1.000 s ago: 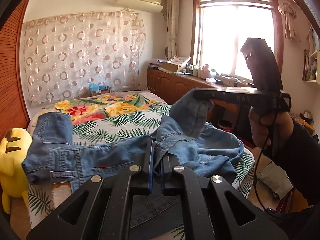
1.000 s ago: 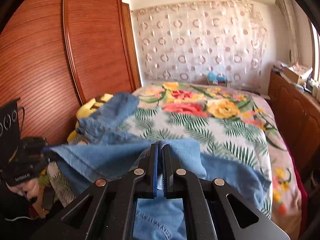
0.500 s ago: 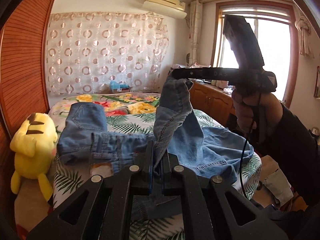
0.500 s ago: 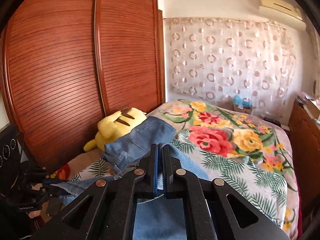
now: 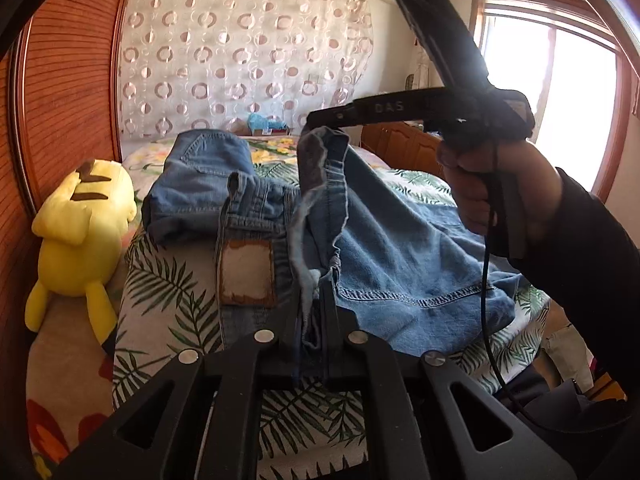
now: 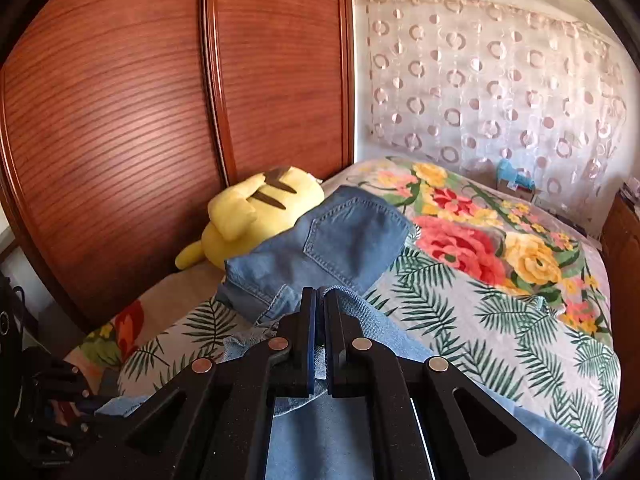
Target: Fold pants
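Floral bed [image 5: 168,292], pants [image 5: 400,248] pinched in both tools

The jeans [image 6: 344,240] run under the right hand-held gripper [image 6: 318,300] and off the picture's bottom edge. The yellow plush toy [image 6: 256,216] hides its face behind them.

Yellow plush toy [image 5: 84,216] beside wooden wardrobe [image 6: 140,120], on floral bedspread [image 6: 500,300]

Blue denim pants [image 5: 404,248] (crumpled, partly lifted)
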The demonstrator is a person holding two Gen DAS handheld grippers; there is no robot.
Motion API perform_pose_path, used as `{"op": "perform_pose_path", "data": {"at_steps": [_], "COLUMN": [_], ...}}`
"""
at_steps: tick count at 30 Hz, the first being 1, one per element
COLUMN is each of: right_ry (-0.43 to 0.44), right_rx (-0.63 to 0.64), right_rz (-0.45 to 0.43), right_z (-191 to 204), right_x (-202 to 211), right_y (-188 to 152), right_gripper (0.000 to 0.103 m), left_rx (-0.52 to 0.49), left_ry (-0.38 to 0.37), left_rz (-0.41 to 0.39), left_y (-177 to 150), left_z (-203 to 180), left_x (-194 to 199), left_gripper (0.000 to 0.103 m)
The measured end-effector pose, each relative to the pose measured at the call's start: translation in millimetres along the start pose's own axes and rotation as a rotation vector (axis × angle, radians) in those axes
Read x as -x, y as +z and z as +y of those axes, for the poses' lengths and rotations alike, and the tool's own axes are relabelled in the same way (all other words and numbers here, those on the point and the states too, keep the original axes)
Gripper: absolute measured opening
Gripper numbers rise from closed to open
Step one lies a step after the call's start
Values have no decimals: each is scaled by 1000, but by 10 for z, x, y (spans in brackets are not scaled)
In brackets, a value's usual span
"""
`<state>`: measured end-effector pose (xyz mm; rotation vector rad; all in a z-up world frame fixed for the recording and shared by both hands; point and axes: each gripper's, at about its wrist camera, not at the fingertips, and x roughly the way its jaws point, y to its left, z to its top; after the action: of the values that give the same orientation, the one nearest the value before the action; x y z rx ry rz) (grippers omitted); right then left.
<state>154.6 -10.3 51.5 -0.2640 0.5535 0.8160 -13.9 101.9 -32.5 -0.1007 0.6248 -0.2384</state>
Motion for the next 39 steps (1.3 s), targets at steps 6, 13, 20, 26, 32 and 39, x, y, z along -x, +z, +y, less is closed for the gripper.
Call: {"op": "perform_pose_path", "data": {"at_steps": [6,13,20,26,32,39], "right_ry": [-2,1,9,-44,-138,-248], "right_rx": [10,-2,1,-17,-55,-148], "right_rz": [54,63,38,3,8,29], "right_z": [82,167,159,-43,-397,-783], "right_x": [-271,-333,-264,132,592,981], "right_y": [65,89,7,-263,-768,-1386], "right_gripper": [3,3,38,49,49,49], "left_rx": [26,44,31,16,-2,1], "left_ry": [29,42,51,46,40,69], "left_rz": [39,26,1,3,39,95], "left_y": [-53,-57,-10,2,-1,-63], "left_z": [75,132,80,-1,-56,-63], "left_x": [-73,-45,-41,-136,-336,-541], "left_gripper": [7,36,49,49,49,49]}}
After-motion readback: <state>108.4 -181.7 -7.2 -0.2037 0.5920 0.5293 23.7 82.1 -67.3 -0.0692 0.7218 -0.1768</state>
